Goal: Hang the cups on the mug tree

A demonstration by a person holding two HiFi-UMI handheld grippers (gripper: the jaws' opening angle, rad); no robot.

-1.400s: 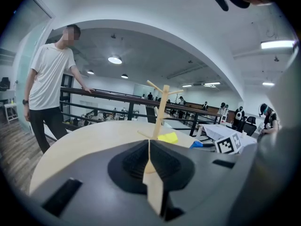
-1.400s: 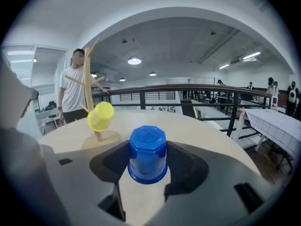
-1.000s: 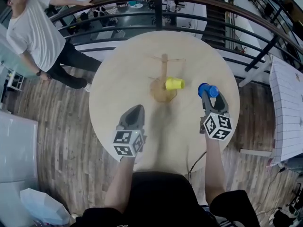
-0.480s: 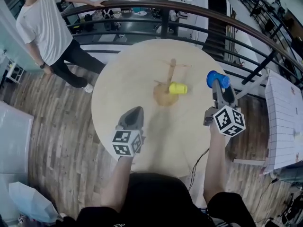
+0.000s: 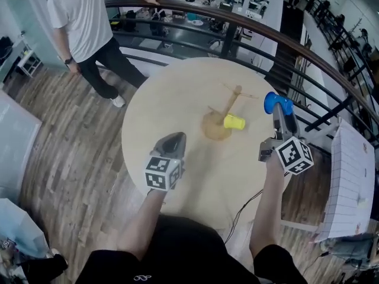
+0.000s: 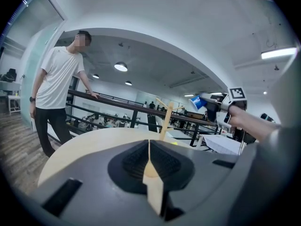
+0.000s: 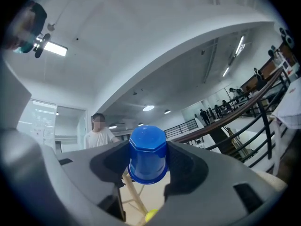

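A wooden mug tree (image 5: 228, 108) stands near the middle of the round table (image 5: 166, 99), and a yellow cup (image 5: 234, 122) hangs on one of its low pegs. Raised above the table's right side, my right gripper (image 5: 277, 106) is shut on a blue cup (image 5: 274, 102) (image 7: 147, 154), bottom facing outward. In the right gripper view the tree's stem (image 7: 133, 194) and the yellow cup (image 7: 150, 215) lie below the blue cup. My left gripper (image 5: 171, 144) (image 6: 149, 166) is shut and empty over the table's near left, with the tree (image 6: 165, 119) ahead of it.
A dark curved railing (image 5: 249, 28) runs round the table's far side. A person in a white shirt (image 5: 83, 22) stands at the railing on the far left. A white cloth-covered table (image 5: 349, 182) is at the right. A cable (image 5: 246, 203) hangs off the near edge.
My right gripper has risen with the blue cup, from low over the table to well above it. The left gripper has barely shifted. The view has swung.
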